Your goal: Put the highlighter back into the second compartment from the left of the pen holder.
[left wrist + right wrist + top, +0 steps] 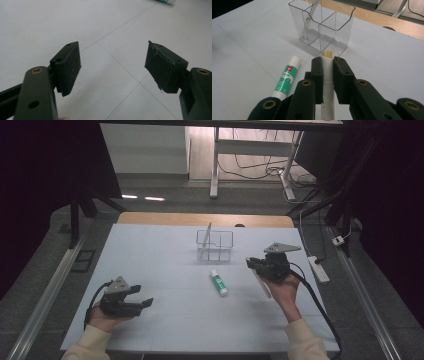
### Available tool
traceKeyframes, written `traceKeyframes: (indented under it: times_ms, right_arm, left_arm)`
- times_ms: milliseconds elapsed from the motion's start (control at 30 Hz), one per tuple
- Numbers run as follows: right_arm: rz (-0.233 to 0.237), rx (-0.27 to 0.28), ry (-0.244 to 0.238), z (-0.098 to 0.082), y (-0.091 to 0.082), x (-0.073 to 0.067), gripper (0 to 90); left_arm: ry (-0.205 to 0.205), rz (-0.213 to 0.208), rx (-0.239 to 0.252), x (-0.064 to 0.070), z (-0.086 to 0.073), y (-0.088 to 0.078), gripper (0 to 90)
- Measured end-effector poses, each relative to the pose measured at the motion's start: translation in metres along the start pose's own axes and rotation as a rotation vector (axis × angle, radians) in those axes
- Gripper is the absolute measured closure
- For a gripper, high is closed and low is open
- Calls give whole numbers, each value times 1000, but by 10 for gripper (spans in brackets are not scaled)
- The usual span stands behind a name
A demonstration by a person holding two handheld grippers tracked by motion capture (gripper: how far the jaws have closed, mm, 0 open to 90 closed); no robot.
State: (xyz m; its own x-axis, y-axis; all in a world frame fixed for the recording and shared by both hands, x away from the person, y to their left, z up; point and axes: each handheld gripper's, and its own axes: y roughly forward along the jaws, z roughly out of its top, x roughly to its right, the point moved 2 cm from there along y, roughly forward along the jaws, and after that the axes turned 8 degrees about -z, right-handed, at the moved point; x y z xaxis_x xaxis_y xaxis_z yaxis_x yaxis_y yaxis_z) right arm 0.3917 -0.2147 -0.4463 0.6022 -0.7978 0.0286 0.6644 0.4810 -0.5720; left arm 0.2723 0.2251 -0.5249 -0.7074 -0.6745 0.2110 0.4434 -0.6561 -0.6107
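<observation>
A pale grey worktop (165, 270) with faint seam lines carries three loose things and two hand-held grippers.

Near the front left corner, the person's left hand (102, 317) holds the left gripper (141, 296) just above the surface. Its two flat black rubbery pads (68, 66) stand wide apart with bare worktop between them; one pad's edge looks frayed.

Toward the middle of the far edge stands one clear, hard plastic organiser (215, 245), boxy and divided into compartments. A thin pale stick (207, 240) leans upright in its left side; which compartment cannot be told for certain.

In front of the organiser, near the worktop's centre, lies one glue stick (218, 282), a smooth white cylinder with a green label, on its side and well apart from both grippers.

Right of that, the right hand (285, 290) holds the right gripper (248, 264), which is clamped on one white, smooth, round tube (327, 75) whose end points toward the organiser. The tube runs back under the hand toward the front edge. The glue stick lies just beside this gripper, on its left, and nothing stands between the tube's tip and the organiser.
</observation>
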Motion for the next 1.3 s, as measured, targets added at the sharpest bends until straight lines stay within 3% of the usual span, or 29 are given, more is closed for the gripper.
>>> traceKeyframes:
  times_ms: [267, 1300]
  right_arm:
    - [6, 55, 37, 8, 2, 1, 784]
    - [28, 189, 80, 55, 23, -9, 783]
  left_arm:
    - [1, -4, -3, 0, 0, 1, 284]
    - [7, -7, -3, 0, 1, 2, 284]
